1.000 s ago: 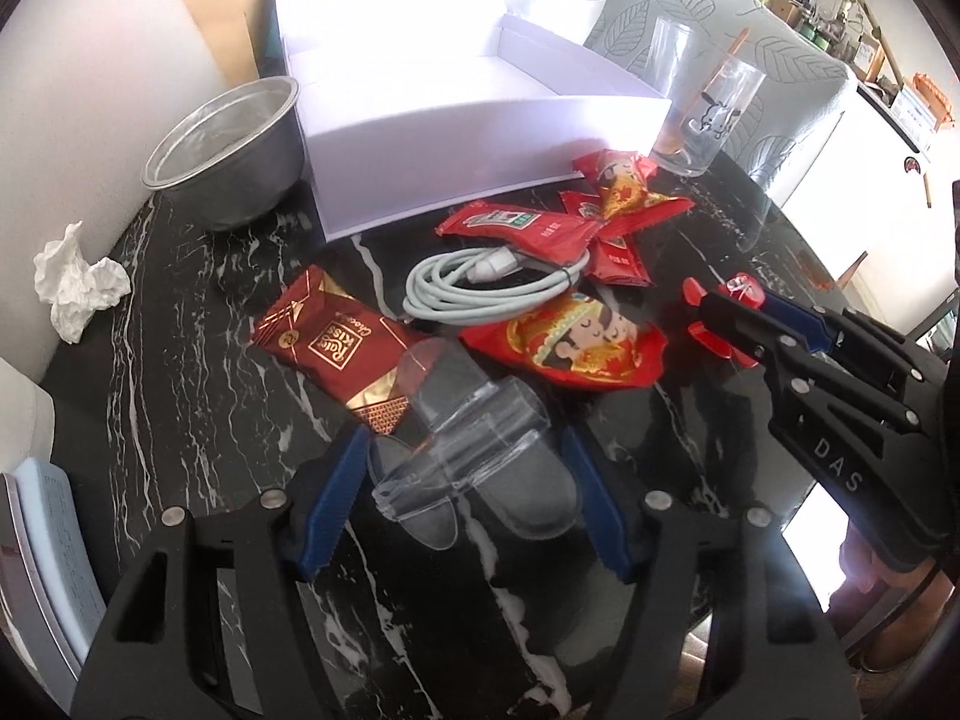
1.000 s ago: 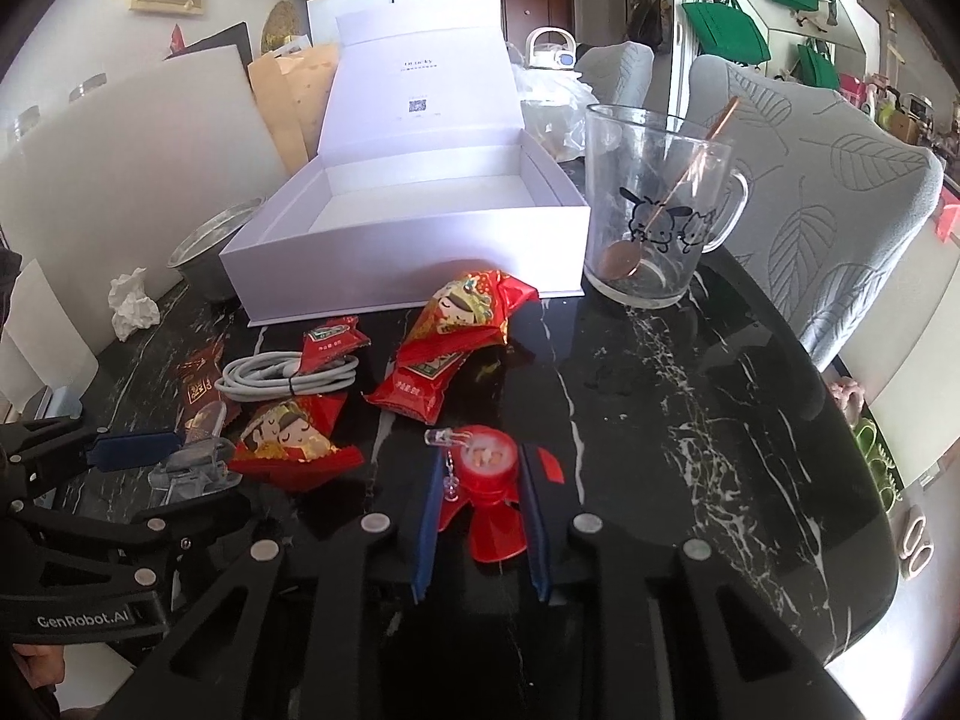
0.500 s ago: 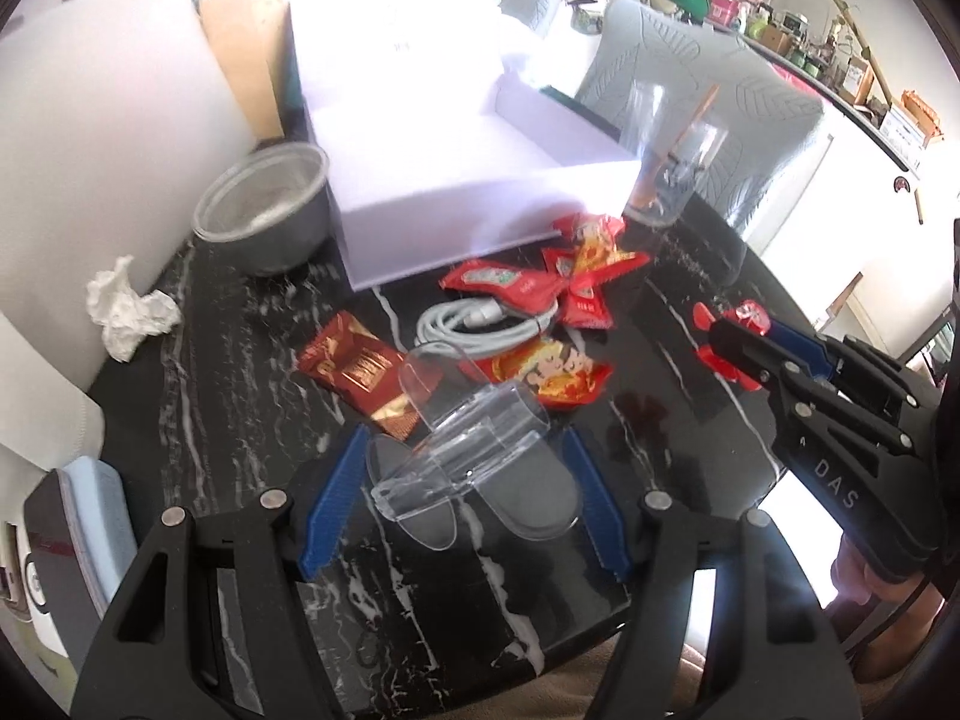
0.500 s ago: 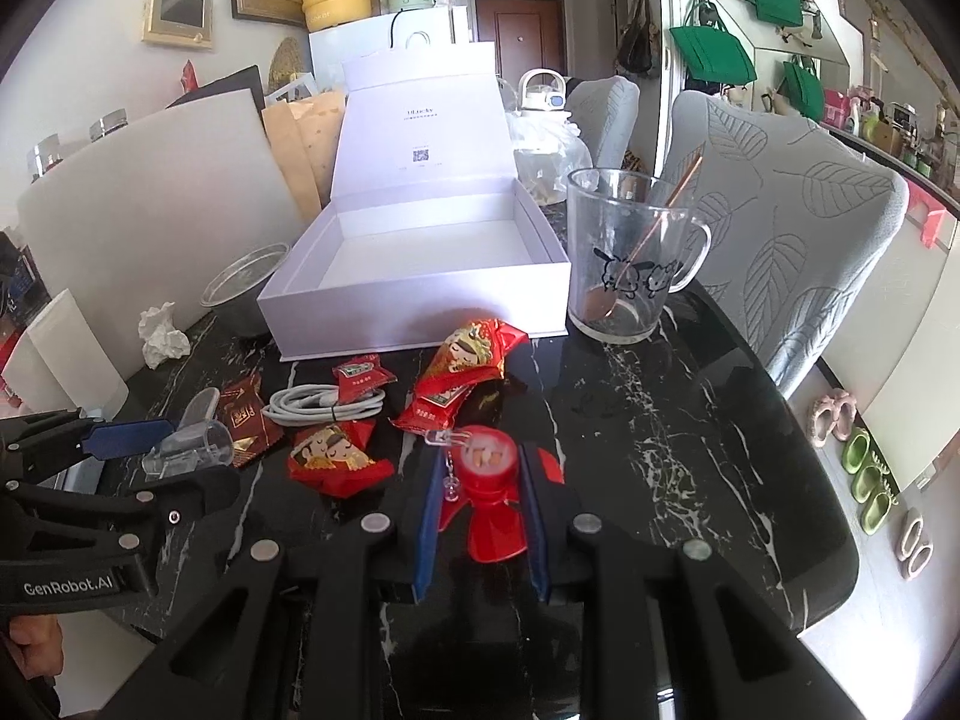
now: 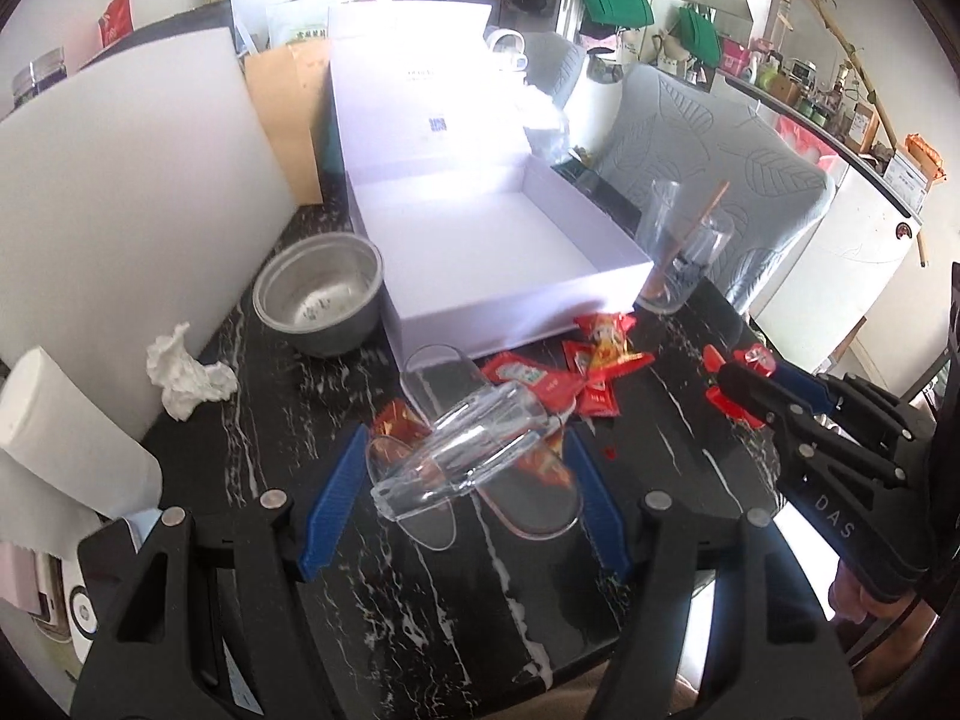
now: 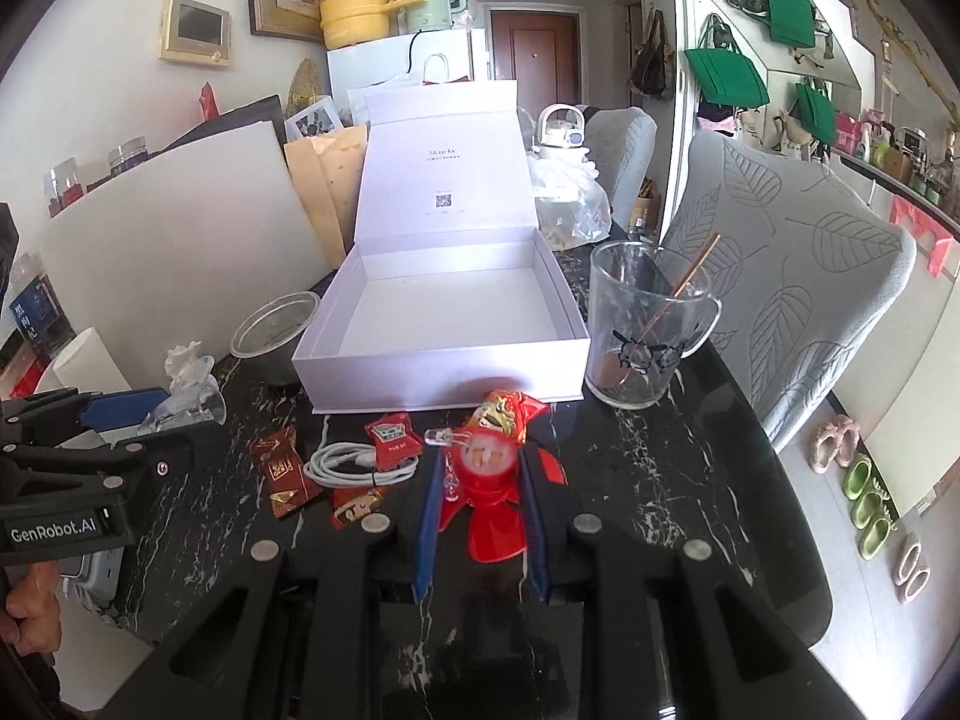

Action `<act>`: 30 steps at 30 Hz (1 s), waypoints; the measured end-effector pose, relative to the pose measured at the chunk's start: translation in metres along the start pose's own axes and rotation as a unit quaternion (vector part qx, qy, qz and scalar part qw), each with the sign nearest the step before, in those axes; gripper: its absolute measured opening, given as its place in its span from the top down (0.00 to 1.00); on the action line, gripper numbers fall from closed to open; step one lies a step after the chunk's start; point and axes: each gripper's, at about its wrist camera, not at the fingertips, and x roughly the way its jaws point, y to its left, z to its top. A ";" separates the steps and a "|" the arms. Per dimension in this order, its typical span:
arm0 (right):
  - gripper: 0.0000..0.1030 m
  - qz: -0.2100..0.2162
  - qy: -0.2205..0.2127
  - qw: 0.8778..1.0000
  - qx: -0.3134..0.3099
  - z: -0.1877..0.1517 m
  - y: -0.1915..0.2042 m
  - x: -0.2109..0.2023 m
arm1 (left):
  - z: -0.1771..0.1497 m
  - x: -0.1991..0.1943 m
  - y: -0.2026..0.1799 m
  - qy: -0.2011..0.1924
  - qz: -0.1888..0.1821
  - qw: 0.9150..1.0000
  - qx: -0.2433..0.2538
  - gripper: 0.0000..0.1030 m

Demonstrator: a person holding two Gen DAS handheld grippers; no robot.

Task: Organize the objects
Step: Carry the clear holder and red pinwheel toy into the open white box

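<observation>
My left gripper (image 5: 465,495) is shut on a clear plastic holder (image 5: 468,450), which lies across its blue pads, lifted above the black marble table (image 5: 660,456). My right gripper (image 6: 479,457) is shut on a small red fan (image 6: 489,480) with a clear keyring, also held off the table. Each gripper shows at the edge of the other's view. An open white box (image 6: 444,378) with its lid upright stands behind them, nothing inside. Red snack packets (image 6: 504,414) and a coiled white cable (image 6: 354,468) lie in front of the box.
A glass mug (image 6: 642,330) with a spoon stands right of the box. A metal bowl (image 5: 318,294) and a crumpled tissue (image 5: 186,378) sit to its left, before a white board. A grey chair (image 6: 798,300) stands beyond the table's right edge.
Both grippers have risen, each keeping its object. The packets, cable and box now look smaller and lower, and more of the room shows.
</observation>
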 end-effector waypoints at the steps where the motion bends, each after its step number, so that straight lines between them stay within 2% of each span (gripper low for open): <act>1: 0.77 0.002 -0.002 1.000 -0.003 0.004 0.000 0.001 | 0.004 -0.001 0.001 -0.004 0.002 1.000 0.000 0.36; 8: 0.77 0.004 -0.017 1.000 -0.017 0.032 0.001 0.005 | 0.041 -0.007 0.002 -0.033 0.000 0.999 0.010 0.36; 15: 0.77 0.015 -0.023 0.999 -0.026 0.065 0.001 0.018 | 0.076 0.001 0.000 -0.039 -0.019 0.999 0.018 0.36; 30: 0.77 0.015 -0.021 0.998 -0.052 0.138 0.004 0.085 | 0.153 0.048 0.004 -0.046 0.008 0.998 0.040 0.36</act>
